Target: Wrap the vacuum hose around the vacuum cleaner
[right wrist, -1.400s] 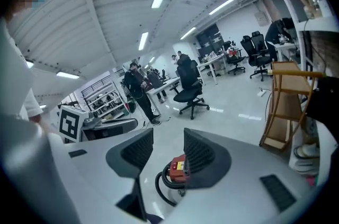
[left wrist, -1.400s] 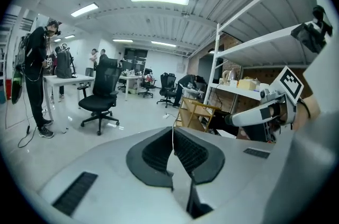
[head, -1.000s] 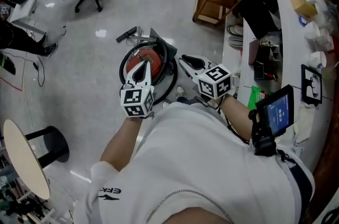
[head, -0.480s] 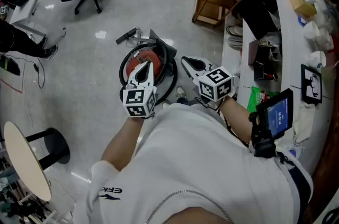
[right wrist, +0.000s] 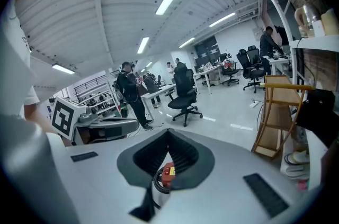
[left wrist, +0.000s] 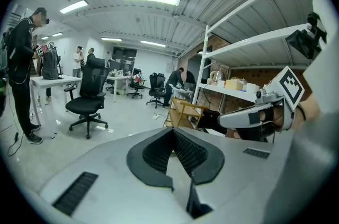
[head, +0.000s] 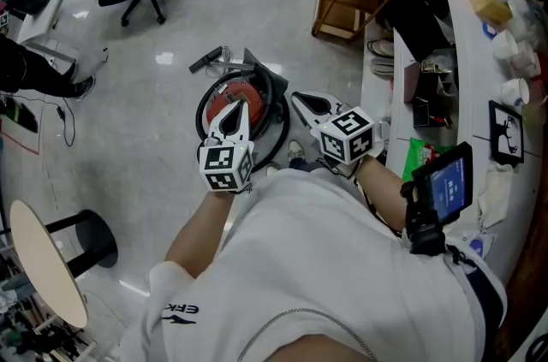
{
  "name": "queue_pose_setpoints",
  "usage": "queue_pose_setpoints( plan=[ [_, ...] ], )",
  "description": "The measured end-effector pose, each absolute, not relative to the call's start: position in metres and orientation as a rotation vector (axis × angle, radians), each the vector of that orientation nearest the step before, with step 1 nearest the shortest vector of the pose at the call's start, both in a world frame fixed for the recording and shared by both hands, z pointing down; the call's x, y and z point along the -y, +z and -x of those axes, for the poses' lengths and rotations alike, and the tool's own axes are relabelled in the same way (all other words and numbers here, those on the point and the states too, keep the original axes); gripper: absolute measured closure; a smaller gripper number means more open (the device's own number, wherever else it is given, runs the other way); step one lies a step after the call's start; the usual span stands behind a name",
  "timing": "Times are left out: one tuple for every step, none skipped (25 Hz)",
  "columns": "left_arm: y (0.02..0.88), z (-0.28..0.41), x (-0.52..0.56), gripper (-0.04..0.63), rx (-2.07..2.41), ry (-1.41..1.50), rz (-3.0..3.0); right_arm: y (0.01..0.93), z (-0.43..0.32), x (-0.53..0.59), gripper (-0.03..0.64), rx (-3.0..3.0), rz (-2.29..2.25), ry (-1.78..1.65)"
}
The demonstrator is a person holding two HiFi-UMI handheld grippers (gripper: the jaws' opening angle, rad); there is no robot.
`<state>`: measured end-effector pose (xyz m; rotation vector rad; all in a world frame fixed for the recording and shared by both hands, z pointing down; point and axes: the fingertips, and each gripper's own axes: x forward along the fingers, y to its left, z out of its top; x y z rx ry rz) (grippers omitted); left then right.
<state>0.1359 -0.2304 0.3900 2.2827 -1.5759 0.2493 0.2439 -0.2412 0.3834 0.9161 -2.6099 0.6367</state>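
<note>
Our left hand-held gripper (head: 236, 110) and right hand-held gripper (head: 301, 101) are clenched, empty. Unheld, the hose (head: 277, 99) could spring off the vacuum cleaner (head: 223, 91).

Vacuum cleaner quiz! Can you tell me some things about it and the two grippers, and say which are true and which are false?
1. The vacuum cleaner sits on the floor. True.
2. The hose lies stretched out straight. False: it loops round the vacuum cleaner.
3. The left gripper holds the hose. False: it is shut on nothing.
4. The right gripper is shut. True.
</note>
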Motion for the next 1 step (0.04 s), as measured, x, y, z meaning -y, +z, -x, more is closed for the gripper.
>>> queue_pose_setpoints(
  plan=[
    [0.3902, -0.1355, 0.2296, 0.592, 1.575, 0.250, -2.283, 0.3835, -0.2433, 0.2403, 0.614, 2.609, -0.916, 0.636]
  ],
)
